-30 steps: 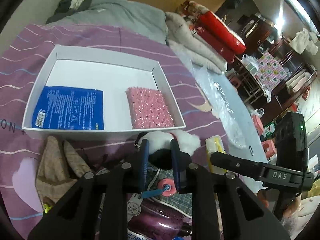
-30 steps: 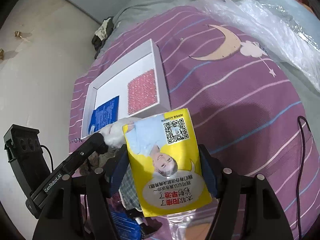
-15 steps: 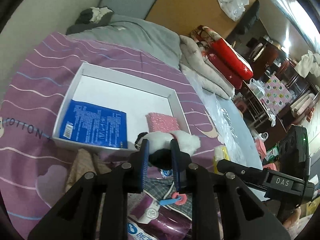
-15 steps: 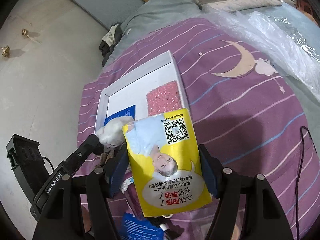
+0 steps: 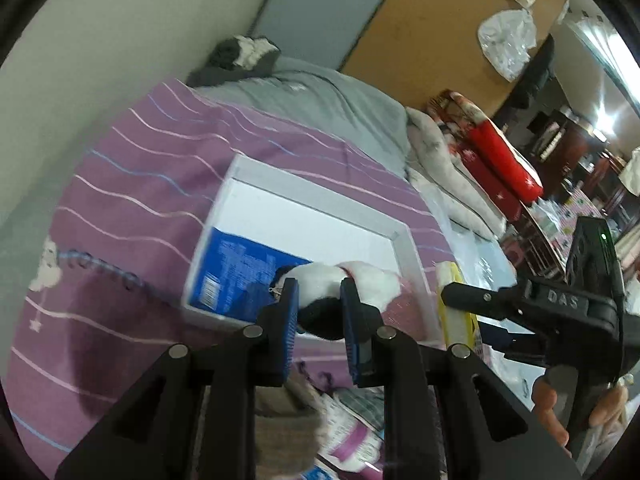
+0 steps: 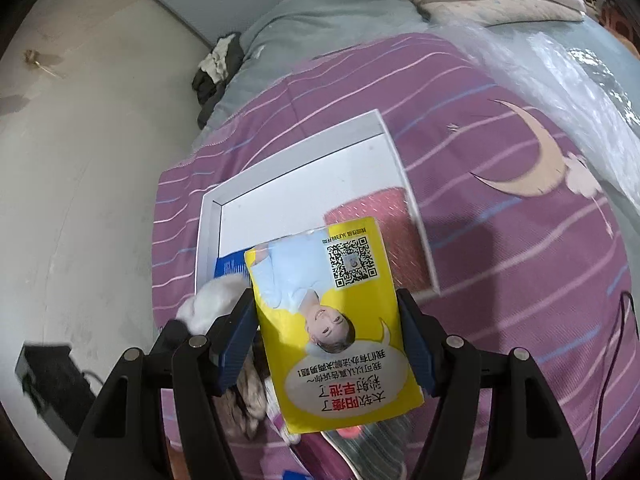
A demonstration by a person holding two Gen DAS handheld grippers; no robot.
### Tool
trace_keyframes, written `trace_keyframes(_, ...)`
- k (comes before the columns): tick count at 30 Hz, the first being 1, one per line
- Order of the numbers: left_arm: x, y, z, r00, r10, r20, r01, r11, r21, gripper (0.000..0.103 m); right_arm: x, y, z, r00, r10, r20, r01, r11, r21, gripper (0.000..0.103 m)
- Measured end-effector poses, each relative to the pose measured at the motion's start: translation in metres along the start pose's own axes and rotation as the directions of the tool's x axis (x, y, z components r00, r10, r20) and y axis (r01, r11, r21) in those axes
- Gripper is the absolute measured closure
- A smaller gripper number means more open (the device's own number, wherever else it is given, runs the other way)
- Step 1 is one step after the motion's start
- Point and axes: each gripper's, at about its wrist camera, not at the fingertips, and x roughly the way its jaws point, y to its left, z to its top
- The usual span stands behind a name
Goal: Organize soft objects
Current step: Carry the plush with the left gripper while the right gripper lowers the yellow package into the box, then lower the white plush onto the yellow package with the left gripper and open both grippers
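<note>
**Both grippers carry their loads over the white box**

Both grippers have come nearer to the shallow white cardboard box (image 5: 404, 236) since a second ago, and the box now fills more of each view. It lies on the purple striped bedspread (image 5: 132, 184) with a moon print.

Left gripper (image 5: 318, 312) pinches a small black-and-white plush toy (image 5: 340, 286) between its blue pads; the toy hangs over the near edge of the box, above the flat blue printed packet (image 5: 236, 268) that lies in the box's near left part. A pink glittery sponge pad (image 6: 380, 208) lies in the box's near right part.

Right gripper (image 6: 326, 340) clamps a yellow printed pouch (image 6: 332, 320) with a QR code and a smiling figure by its two side edges, jaws spread wide around it. The pouch hangs over the near side of the box, covering part of the pink pad and the blue packet from this camera. In the left wrist view the pouch shows edge-on just right of the plush toy, with a person's fingers (image 5: 548, 400) on the right gripper's handle.

Grey bedding (image 5: 320, 96) lies beyond the bedspread.
</note>
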Motion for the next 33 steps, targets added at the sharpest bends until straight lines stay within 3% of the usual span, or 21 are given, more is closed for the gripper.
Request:
trace_keyframes(3, 0.003, 0.009, 0.005, 0.999, 0.04, 0.037, -0.039, 0.999, -0.03, 0.08, 0.017, 0.016, 0.011, 1.0, -0.007, -0.004, 0.007, 1.0, -0.018, 0.036)
trace_keyframes(8, 0.019, 0.017, 0.01, 0.992, 0.112, 0.061, -0.11, 0.994, -0.026, 0.08, 0.055, 0.03, 0.024, 0.998, 0.06, 0.001, -0.06, 0.998, 0.006, 0.036)
trace_keyframes(15, 0.026, 0.039, 0.01, 0.997, 0.064, 0.031, -0.06, 0.992, -0.111, 0.08, 0.096, 0.034, 0.024, 0.996, 0.075, 0.05, -0.074, 0.997, -0.032, 0.036)
trace_keyframes(20, 0.03, 0.05, 0.01, 0.999, 0.044, 0.01, -0.042, 0.987, -0.154, 0.08, 0.118, 0.029, 0.018, 0.998, 0.048, 0.029, -0.047, 0.999, -0.014, 0.036)
trace_keyframes(28, 0.029, 0.045, 0.008, 0.998, 0.062, 0.01, -0.06, 0.991, -0.123, 0.08, 0.121, 0.046, 0.007, 0.996, -0.089, 0.031, 0.092, 0.988, -0.124, 0.031)
trace_keyframes(31, 0.03, 0.046, 0.009, 0.998, 0.062, 0.003, -0.061, 0.99, -0.128, 0.08, 0.111, 0.036, 0.006, 0.998, -0.032, 0.048, 0.036, 0.996, -0.083, 0.025)
trace_keyframes(33, 0.032, 0.046, 0.008, 0.998, 0.056, -0.003, -0.056, 0.99, -0.129, 0.08, 0.103, 0.025, 0.006, 0.997, 0.049, 0.059, -0.047, 0.999, -0.025, 0.022)
